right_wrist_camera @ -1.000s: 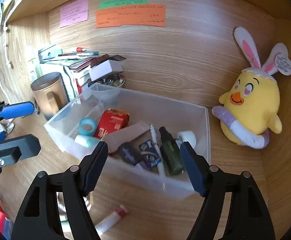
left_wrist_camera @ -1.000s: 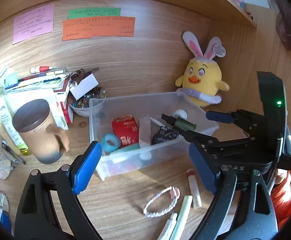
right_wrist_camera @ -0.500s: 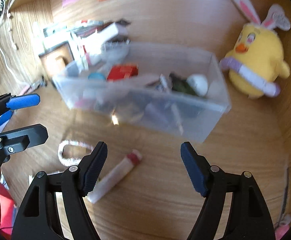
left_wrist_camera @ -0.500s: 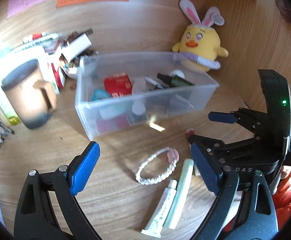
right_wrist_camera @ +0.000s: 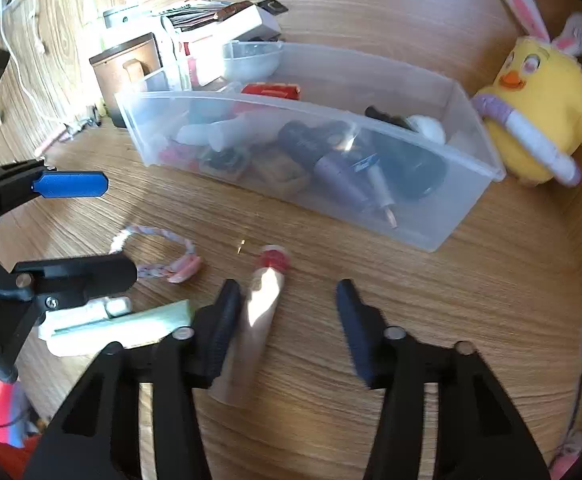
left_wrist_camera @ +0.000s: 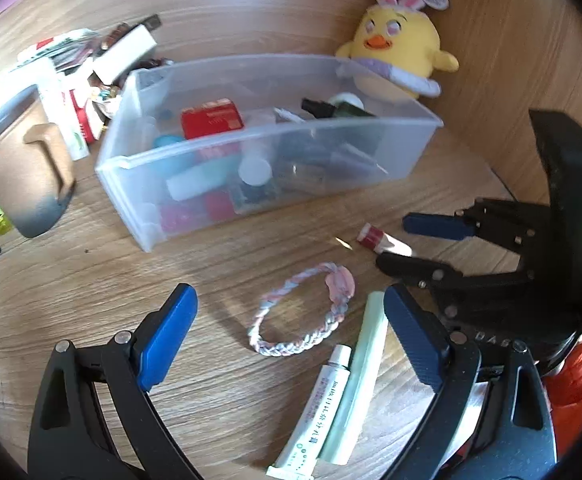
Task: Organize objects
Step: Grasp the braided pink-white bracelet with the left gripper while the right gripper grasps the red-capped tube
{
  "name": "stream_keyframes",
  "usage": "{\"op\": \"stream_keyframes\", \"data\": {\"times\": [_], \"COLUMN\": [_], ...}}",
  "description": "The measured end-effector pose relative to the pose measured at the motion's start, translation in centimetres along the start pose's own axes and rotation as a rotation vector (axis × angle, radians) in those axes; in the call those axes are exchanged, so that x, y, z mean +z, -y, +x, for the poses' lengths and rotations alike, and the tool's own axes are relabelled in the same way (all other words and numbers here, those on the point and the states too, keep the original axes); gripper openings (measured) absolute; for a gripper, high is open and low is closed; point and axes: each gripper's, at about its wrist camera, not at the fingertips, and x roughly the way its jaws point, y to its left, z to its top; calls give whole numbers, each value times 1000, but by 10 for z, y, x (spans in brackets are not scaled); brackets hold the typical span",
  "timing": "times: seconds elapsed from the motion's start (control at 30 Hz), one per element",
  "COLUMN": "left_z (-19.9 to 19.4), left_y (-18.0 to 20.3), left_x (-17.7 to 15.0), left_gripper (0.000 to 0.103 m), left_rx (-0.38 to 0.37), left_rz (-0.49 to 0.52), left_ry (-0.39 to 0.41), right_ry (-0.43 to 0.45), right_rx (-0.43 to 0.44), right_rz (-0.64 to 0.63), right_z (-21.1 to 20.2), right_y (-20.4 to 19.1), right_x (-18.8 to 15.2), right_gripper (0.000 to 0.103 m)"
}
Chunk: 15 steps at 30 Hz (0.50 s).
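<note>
On the wooden surface (right_wrist_camera: 471,320) just in front of the clear bin (right_wrist_camera: 471,168) lay the red-capped tube (right_wrist_camera: 265,292): light, soft and squashy I'd guess, so best pinched mid-body. The right gripper (right_wrist_camera: 287,312) had just been closing around it, left finger touching, right one still apart, nothing clamped. The left gripper (left_wrist_camera: 291,328) hung spread wide over the braided bracelet (left_wrist_camera: 303,316), empty.

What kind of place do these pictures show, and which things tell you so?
Probably a home or dormitory desk nook with wooden walls. The signs: a yellow chick plush toy with rabbit ears, a clear plastic storage box full of small personal items, and a brown lidded mug beside stacked boxes and papers.
</note>
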Motion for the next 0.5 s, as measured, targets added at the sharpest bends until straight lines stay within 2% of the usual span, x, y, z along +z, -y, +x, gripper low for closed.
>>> {"op": "stream_keyframes", "data": {"times": [0.2,0.3,0.37,0.4,0.43,0.5], "left_z": [9,12,15,17,19,20], "left_y": [6,7,6,5,4,0], "left_x": [3,4,5,6,7,6], "left_gripper": [95,95,89,82,78,77], "left_rx": [7,7,0,-3,-11,-21], "left_rz": [24,24,12,7,2,-18], "left_ry": [-26,-33,-37,-45,-51,-55], "right_ry": [9,14,16,18,20,22], "right_rx": [-2,-9,-16,-16,-14,-10], "right_rz": [-7,2,4,4,3,3], "right_z": [-5,-7,-8,-10,-11,-14], "right_y": [8,12,13,13,13,13], "right_x": [-4,-6,-7,-8,-9,-10], "right_gripper": [14,14,14,14,14,14]}}
